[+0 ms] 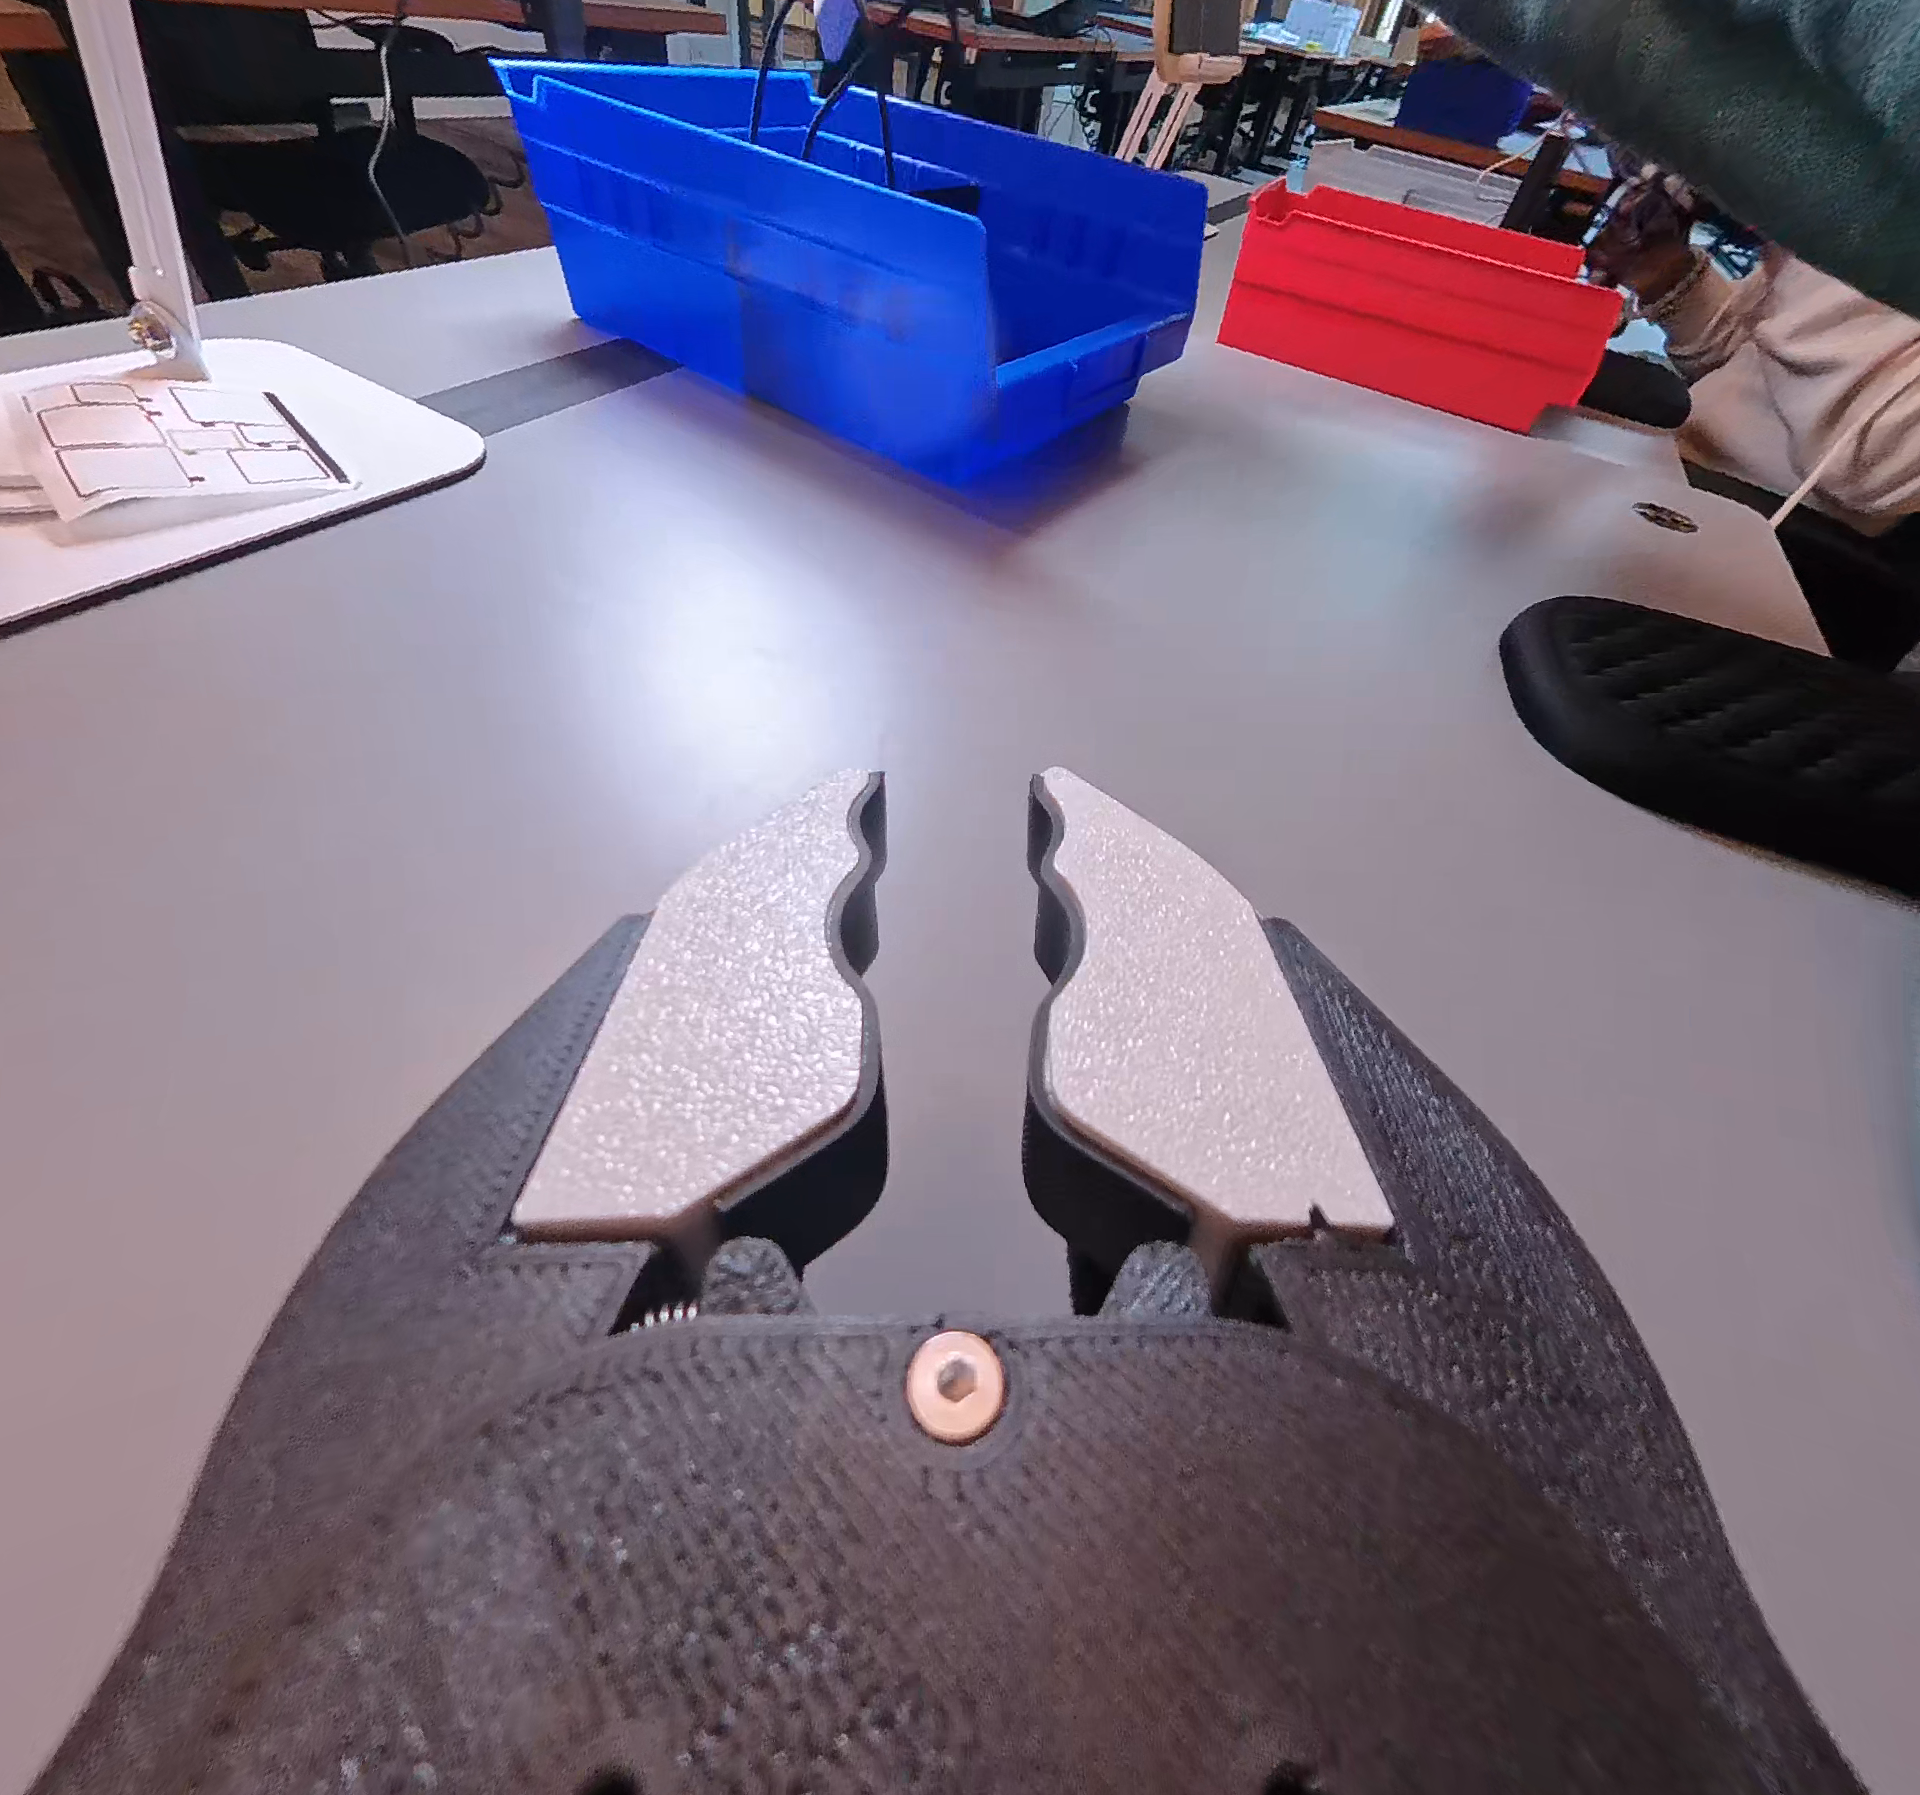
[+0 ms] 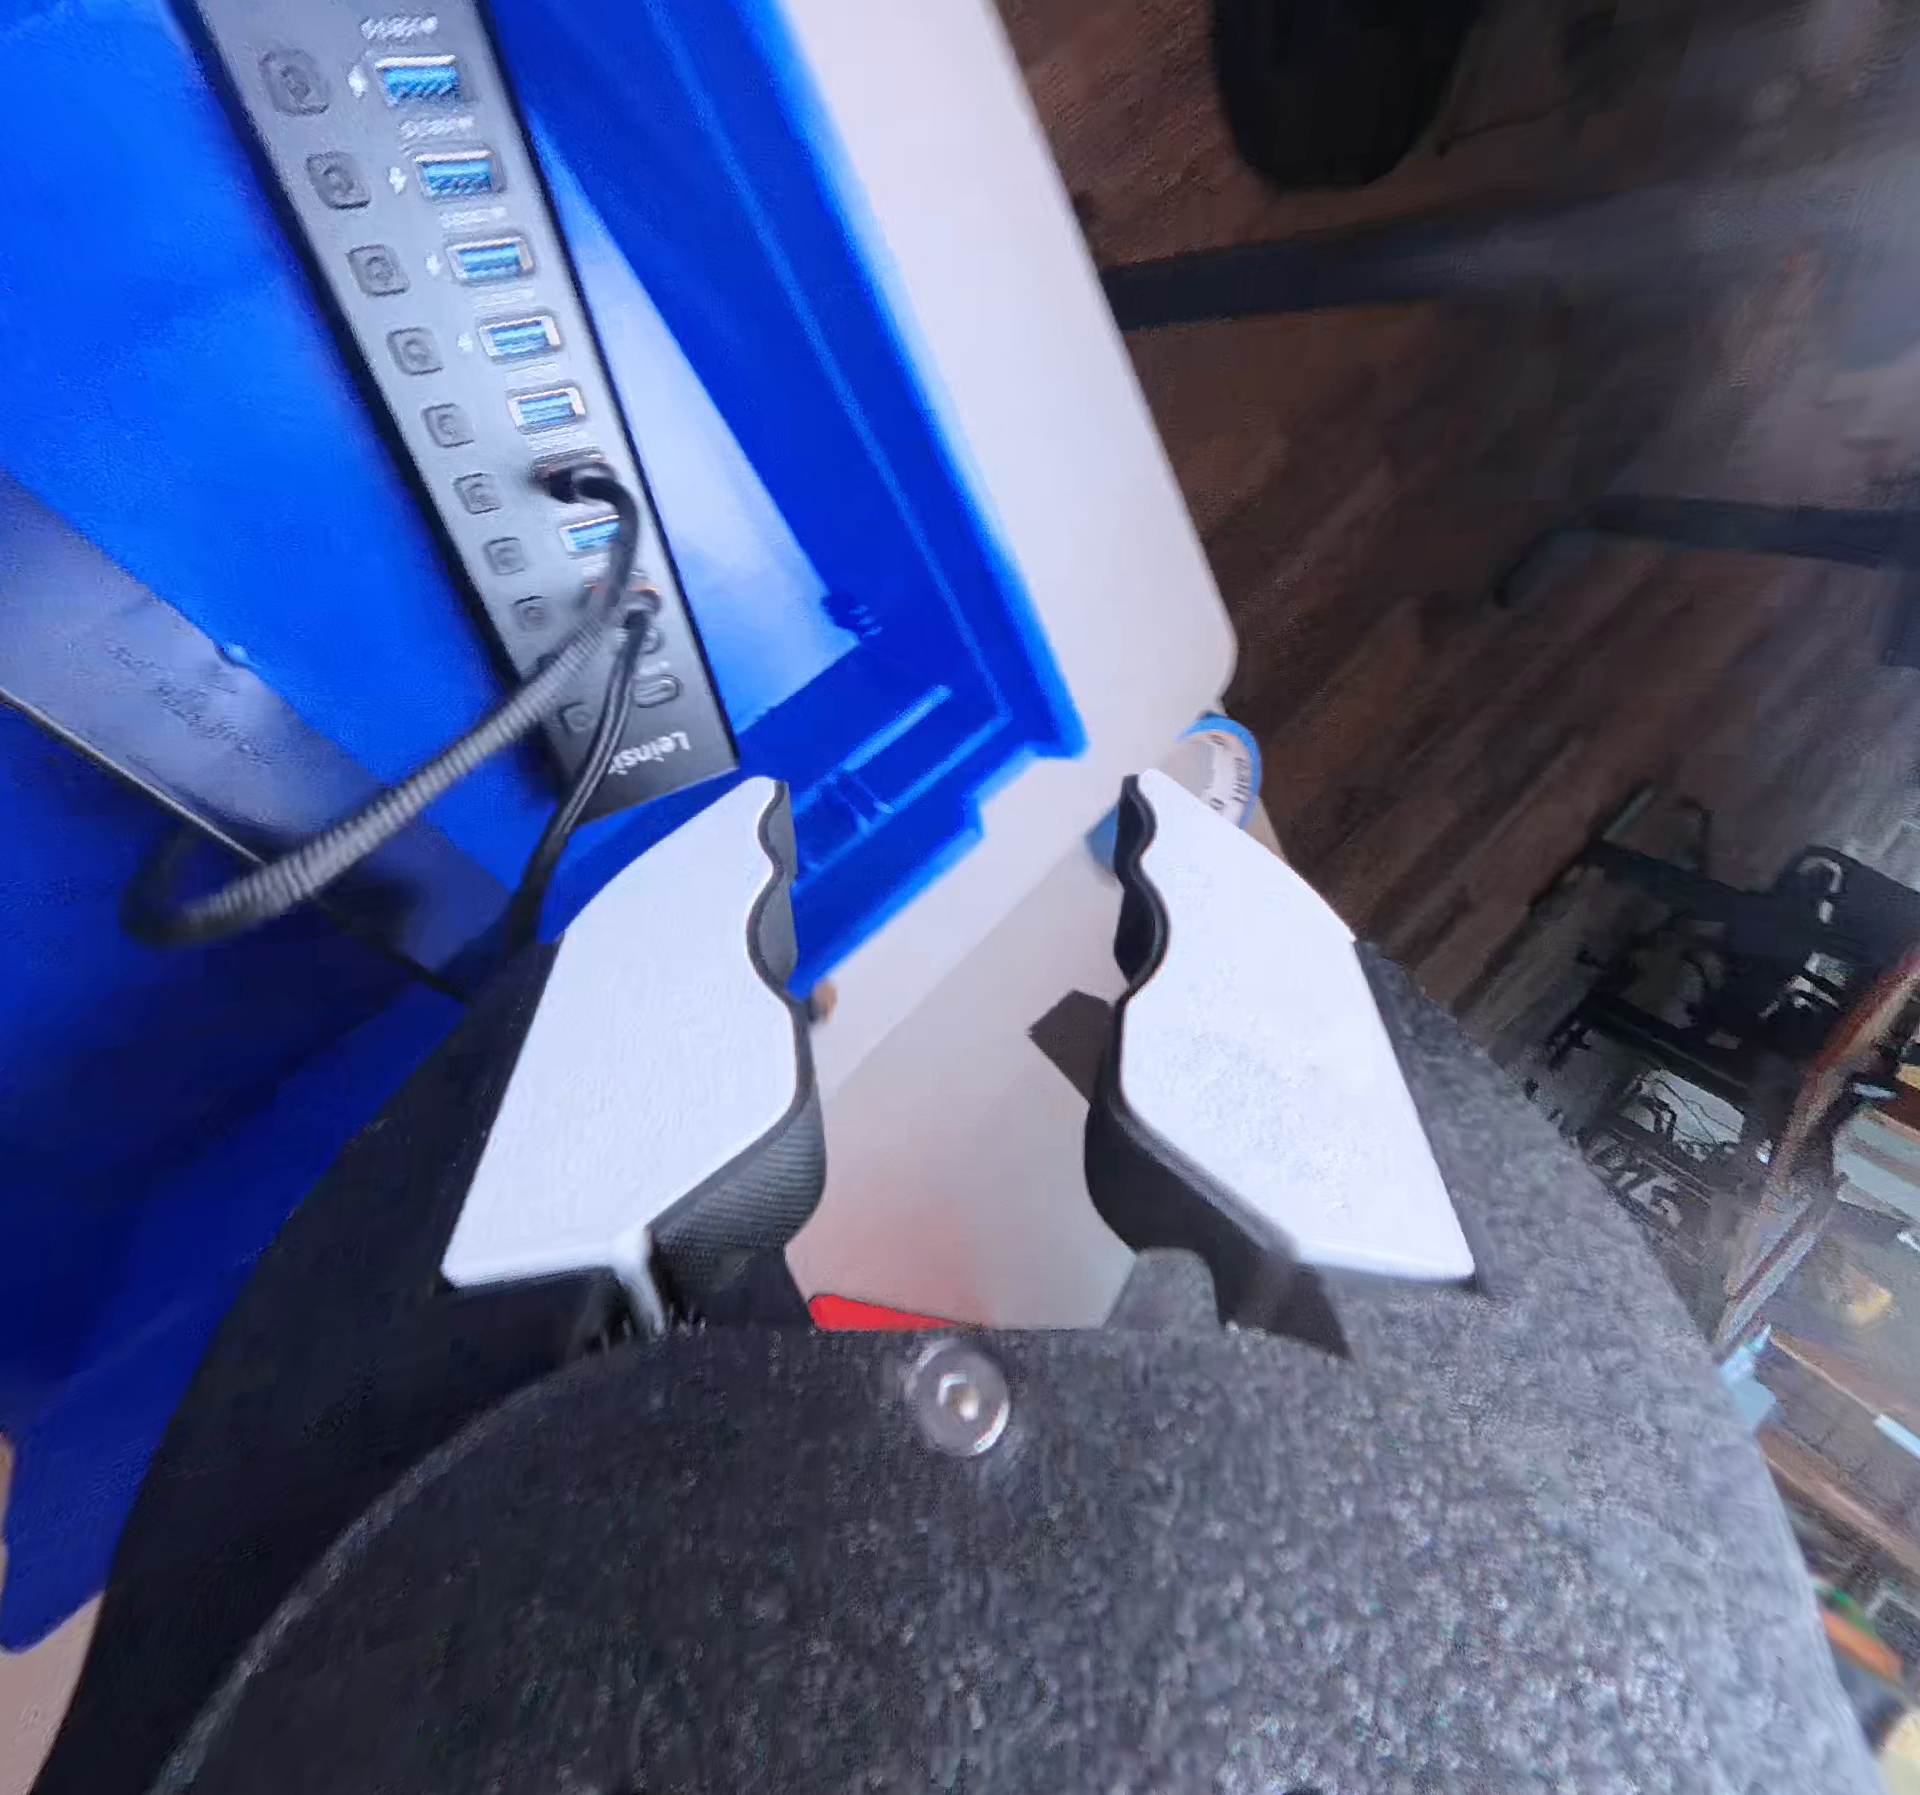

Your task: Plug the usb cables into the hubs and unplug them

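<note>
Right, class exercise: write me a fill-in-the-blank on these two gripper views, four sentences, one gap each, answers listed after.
1. The black USB hub lies inside the ____ bin.
2. Beside it on the grey table stands a smaller ____ bin.
3. The left gripper holds ____ between its fingers.
4. Both cables plugged into the hub are ____ in colour.

Missing words: blue; red; nothing; black
</note>
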A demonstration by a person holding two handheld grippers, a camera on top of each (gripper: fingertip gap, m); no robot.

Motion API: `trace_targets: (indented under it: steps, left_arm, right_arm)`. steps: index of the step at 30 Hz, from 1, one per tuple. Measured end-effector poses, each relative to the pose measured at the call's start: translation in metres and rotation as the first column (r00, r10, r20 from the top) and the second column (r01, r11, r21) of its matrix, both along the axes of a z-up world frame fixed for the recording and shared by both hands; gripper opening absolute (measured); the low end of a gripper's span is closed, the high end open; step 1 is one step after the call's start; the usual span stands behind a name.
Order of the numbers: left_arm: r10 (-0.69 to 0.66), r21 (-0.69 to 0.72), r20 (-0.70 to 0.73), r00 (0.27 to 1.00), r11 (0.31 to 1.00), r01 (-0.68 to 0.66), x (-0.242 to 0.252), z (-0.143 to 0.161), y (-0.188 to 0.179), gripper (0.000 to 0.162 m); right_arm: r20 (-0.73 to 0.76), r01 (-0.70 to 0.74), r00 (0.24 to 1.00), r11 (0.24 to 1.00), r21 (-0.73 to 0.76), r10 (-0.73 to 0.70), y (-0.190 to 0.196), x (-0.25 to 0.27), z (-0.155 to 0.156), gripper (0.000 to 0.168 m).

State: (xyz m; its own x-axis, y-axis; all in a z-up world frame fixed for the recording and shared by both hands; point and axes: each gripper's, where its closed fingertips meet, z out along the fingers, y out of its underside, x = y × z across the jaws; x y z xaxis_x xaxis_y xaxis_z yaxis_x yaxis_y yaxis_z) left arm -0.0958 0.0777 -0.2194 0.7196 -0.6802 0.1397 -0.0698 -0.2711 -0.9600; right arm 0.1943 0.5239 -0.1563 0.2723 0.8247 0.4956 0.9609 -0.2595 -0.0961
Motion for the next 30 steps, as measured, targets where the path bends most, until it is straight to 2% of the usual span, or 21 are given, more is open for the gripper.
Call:
trace_targets:
  steps: [2, 4, 7, 8, 10, 13, 16, 18, 19, 21, 24, 27, 29, 30]
  left_arm:
    - [-0.012, 0.01, -0.004, 1.0, 1.0, 0.012, 0.003, 0.002, -0.002, 0.026]
    - [-0.028, 0.012, -0.003, 1.0, 1.0, 0.028, 0.006, 0.003, -0.005, 0.026]
    - [-0.052, 0.014, -0.001, 0.999, 0.999, 0.052, 0.011, 0.004, -0.009, 0.026]
    - [-0.06, 0.015, -0.002, 0.998, 0.998, 0.06, 0.013, 0.004, -0.01, 0.026]
    - [-0.077, 0.014, -0.005, 0.997, 0.997, 0.077, 0.016, 0.004, -0.012, 0.026]
    - [-0.09, 0.001, 0.0, 0.996, 0.996, 0.09, 0.02, 0.001, -0.012, 0.025]
    - [-0.084, 0.01, -0.014, 0.996, 0.996, 0.084, 0.021, 0.001, -0.014, 0.025]
    - [-0.076, 0.02, -0.035, 0.996, 0.997, 0.077, 0.02, 0.001, -0.014, 0.025]
    - [-0.074, 0.022, -0.04, 0.996, 0.997, 0.075, 0.019, 0.001, -0.014, 0.025]
    - [-0.068, 0.019, -0.04, 0.997, 0.997, 0.069, 0.017, 0.0, -0.012, 0.025]
    - [-0.069, 0.003, -0.036, 0.997, 0.998, 0.069, 0.015, -0.003, -0.01, 0.025]
    - [-0.07, -0.01, -0.042, 0.997, 0.998, 0.07, 0.013, -0.006, -0.009, 0.025]
    - [-0.071, -0.012, -0.04, 0.997, 0.997, 0.071, 0.012, -0.006, -0.008, 0.025]
    - [-0.072, -0.012, -0.039, 0.997, 0.997, 0.071, 0.011, -0.005, -0.009, 0.025]
  right_arm:
    - [-0.087, 0.049, 0.995, 0.998, 0.026, -0.046, -0.007, 0.012, 0.022, 0.059]
    - [-0.178, 0.069, 0.981, 0.997, -0.015, -0.071, -0.025, 0.019, 0.032, 0.06]
    - [-0.4, 0.044, 0.91, 0.986, -0.164, -0.107, -0.068, 0.002, 0.034, 0.07]
    - [-0.43, 0.033, 0.897, 0.984, -0.176, -0.107, -0.078, -0.004, 0.031, 0.078]
    - [-0.37, 0.023, 0.928, 0.999, -0.05, -0.04, -0.076, -0.004, 0.021, 0.095]
    - [-0.346, 0.02, 0.937, 0.995, -0.093, -0.051, -0.091, -0.029, -0.003, 0.108]
    - [-0.242, 0.094, 0.968, 0.987, 0.133, -0.06, -0.069, -0.04, -0.004, 0.086]
    - [-0.11, 0.056, 0.993, 0.97, 0.235, -0.031, -0.053, -0.036, -0.002, 0.078]
    - [-0.032, 0.03, 0.999, 0.97, 0.243, -0.023, -0.046, -0.03, -0.003, 0.079]
    - [0.067, 0.037, 0.997, 0.988, 0.149, -0.048, -0.04, -0.015, -0.012, 0.086]
    - [0.23, -0.071, 0.971, 0.997, 0.006, 0.068, -0.04, -0.001, -0.023, 0.081]
    - [0.416, -0.141, 0.897, 0.989, -0.047, 0.148, -0.037, 0.014, -0.029, 0.052]
    - [0.524, -0.174, 0.836, 0.984, -0.029, 0.163, -0.03, 0.023, -0.026, 0.007]
    - [0.534, -0.186, 0.825, 0.981, -0.047, 0.183, -0.031, 0.023, -0.026, 0.005]
